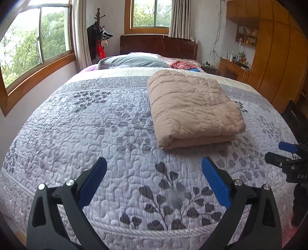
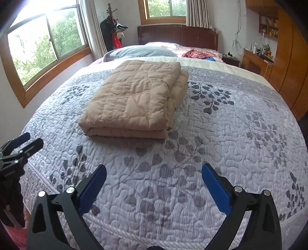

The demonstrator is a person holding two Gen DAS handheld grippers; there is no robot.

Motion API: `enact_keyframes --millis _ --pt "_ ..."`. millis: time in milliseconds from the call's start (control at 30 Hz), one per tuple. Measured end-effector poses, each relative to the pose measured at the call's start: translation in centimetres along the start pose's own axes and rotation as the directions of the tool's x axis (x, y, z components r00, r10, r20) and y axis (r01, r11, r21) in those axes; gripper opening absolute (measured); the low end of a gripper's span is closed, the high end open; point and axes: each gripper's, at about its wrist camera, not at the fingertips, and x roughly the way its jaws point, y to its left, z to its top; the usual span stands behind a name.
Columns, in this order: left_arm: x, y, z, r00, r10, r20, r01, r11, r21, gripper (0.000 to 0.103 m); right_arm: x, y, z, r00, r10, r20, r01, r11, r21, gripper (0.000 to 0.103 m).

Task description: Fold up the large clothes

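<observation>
Daylight enters two wood-framed windows (image 1: 38, 44) with curtains (image 1: 178, 18); a dark headboard (image 1: 158, 46), wooden wardrobe (image 1: 277, 57) and desk (image 1: 233, 67) line pale walls.

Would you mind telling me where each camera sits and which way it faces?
Left wrist view: on the left gripper, tilted down along the bed toward the headboard; the right gripper shows at the right edge.
Right wrist view: on the right gripper, facing likewise; the left gripper's tips show at the left edge.
Shared: the folded tan quilt, grey pillow, windows.

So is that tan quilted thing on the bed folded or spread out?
Folded: the tan quilted garment lies as a compact stack, its layers showing at the near edge.
</observation>
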Motion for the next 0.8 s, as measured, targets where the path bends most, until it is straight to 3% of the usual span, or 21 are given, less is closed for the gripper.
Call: enact_keyframes --millis 300,800 --pt "-3.0 -0.6 -1.2 0.998 0.052 0.032 -0.052 0.999 0.001 0.098 -2.5 0.7 -1.5 0.999 -0.028 0.042 0.027 1.000 0.007 0.099" --pt "-4.9 -0.9 -2.2 0.996 0.065 0.061 -0.066 0.998 0.003 0.098 -3.6 0.8 -2.7 0.999 -0.021 0.046 0.020 1.000 0.021 0.099"
